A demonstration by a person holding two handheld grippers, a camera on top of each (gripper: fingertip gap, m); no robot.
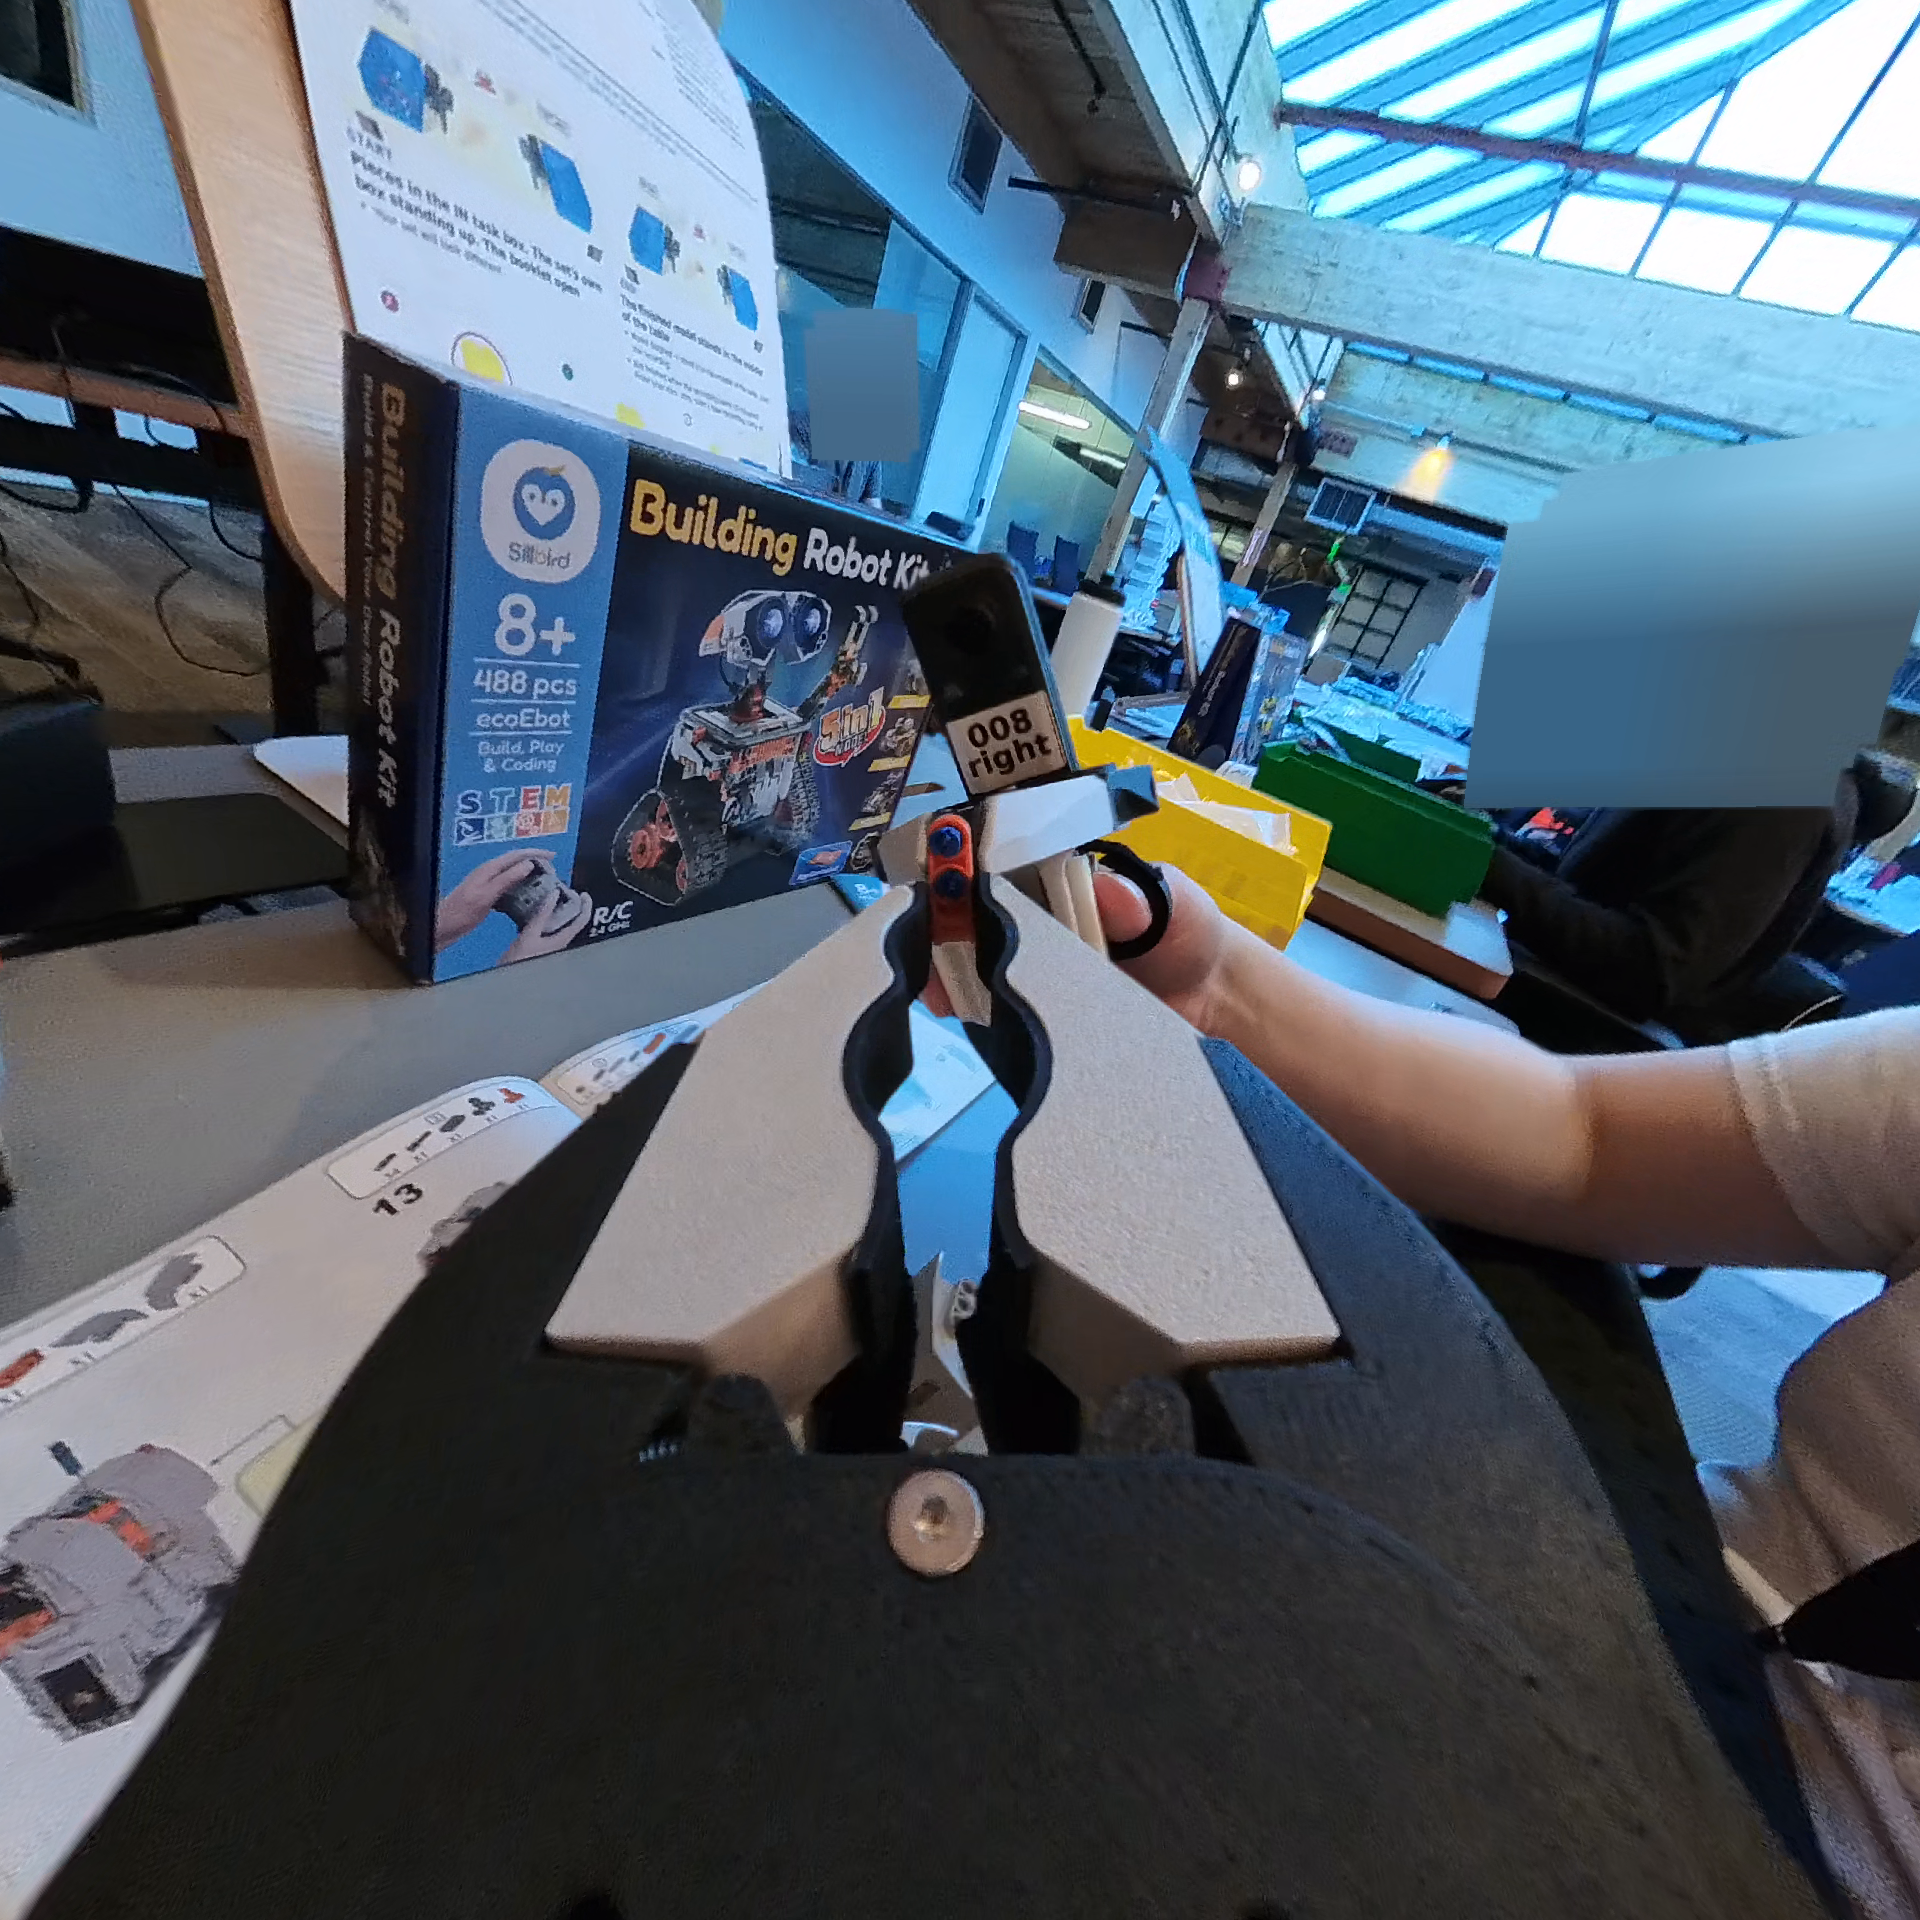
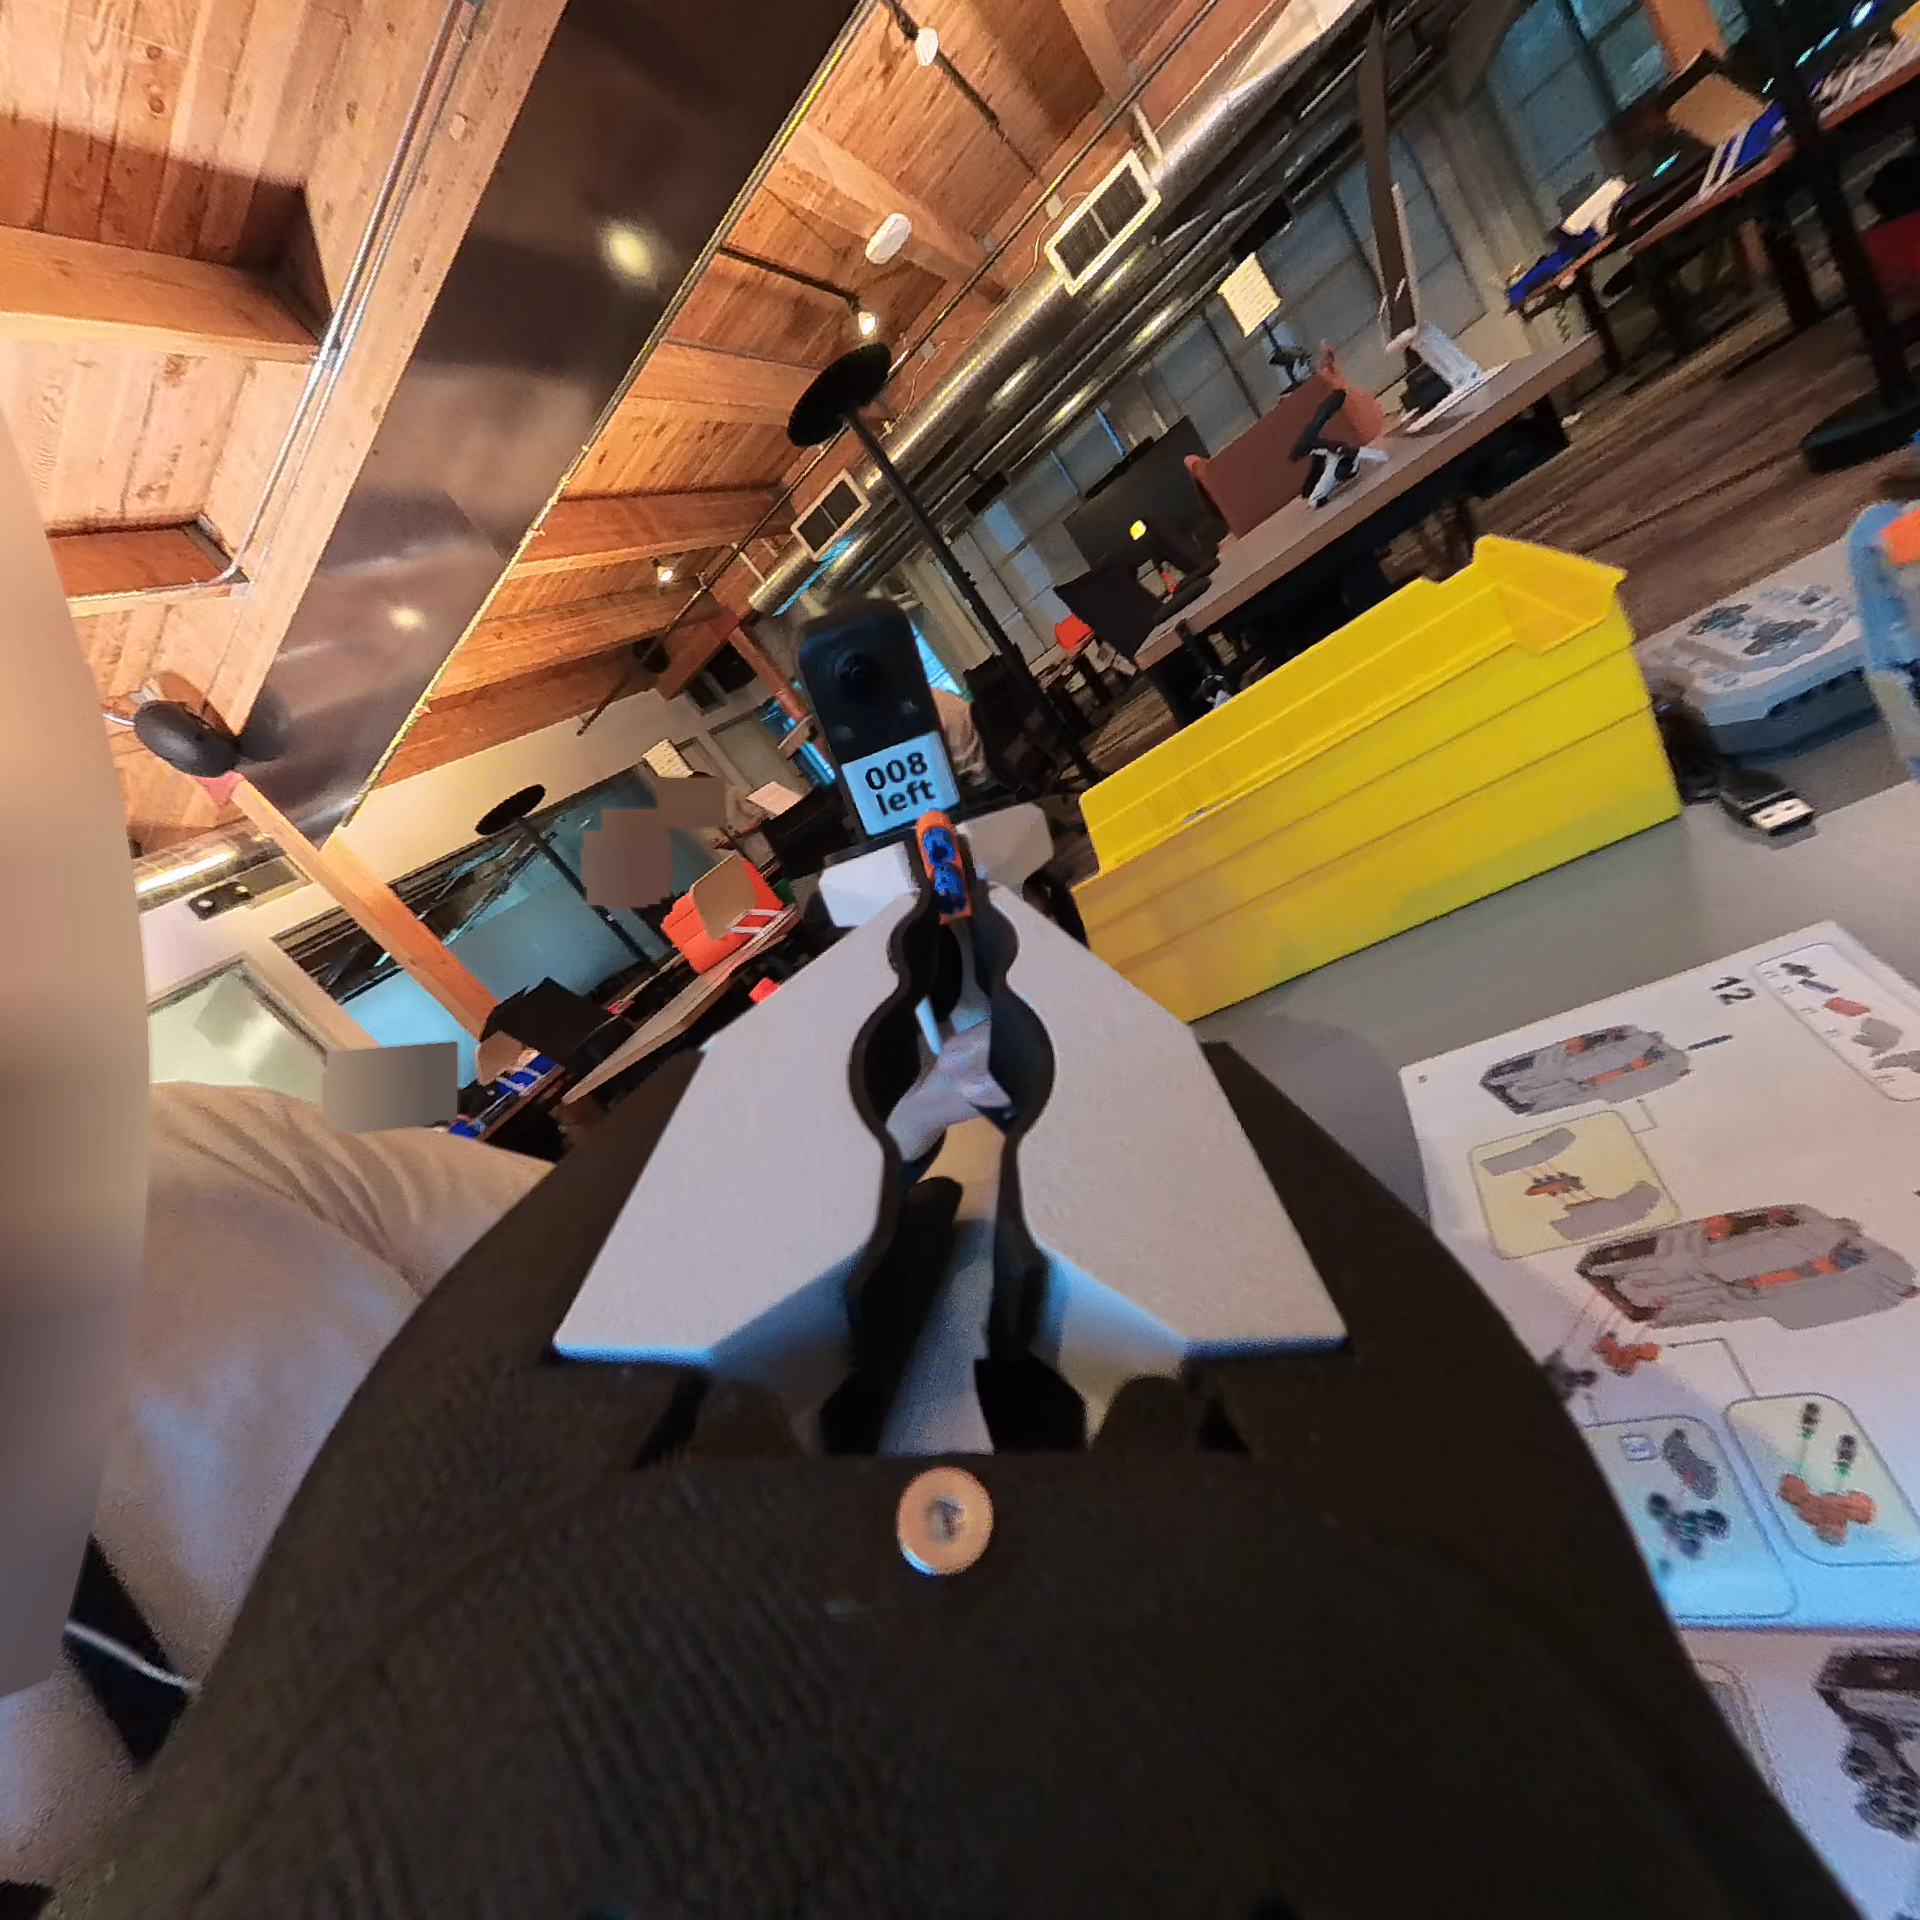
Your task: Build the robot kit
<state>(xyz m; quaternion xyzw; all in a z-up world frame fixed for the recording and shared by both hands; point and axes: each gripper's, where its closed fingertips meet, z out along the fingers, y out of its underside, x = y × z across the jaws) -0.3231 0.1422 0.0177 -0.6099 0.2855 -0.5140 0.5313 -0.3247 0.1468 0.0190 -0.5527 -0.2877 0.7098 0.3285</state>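
Both grippers are raised above the grey table (image 1: 260,997) and are meeting tip to tip, facing each other. The left gripper (image 1: 948,914) is pinching a small orange brick piece with blue pins (image 1: 948,868) at its tips, jaws nearly closed around it. The right gripper (image 2: 951,904) is also closing narrow on the same orange piece (image 2: 942,854); in the right wrist view the piece is sticking up just past the fingertips. Which gripper is bearing the load, cannot tell; both are touching it.

In the left wrist view the right gripper is showing across (image 1: 1039,821), white fingers, black camera with a white label on top, and a hand (image 1: 1153,935) is gripping its black ring handle. In the right wrist view the left gripper is showing the same way, with its camera (image 2: 868,675) far behind the piece.

A blue robot-kit box (image 1: 582,686) is standing upright on the table, far left. An open instruction booklet (image 1: 208,1351) is lying flat near left, under the left gripper. A yellow bin (image 2: 1382,769) is sitting on the table far right, a green bin (image 1: 1371,821) beyond it. A printed sheet (image 1: 561,208) is leaning behind the box.
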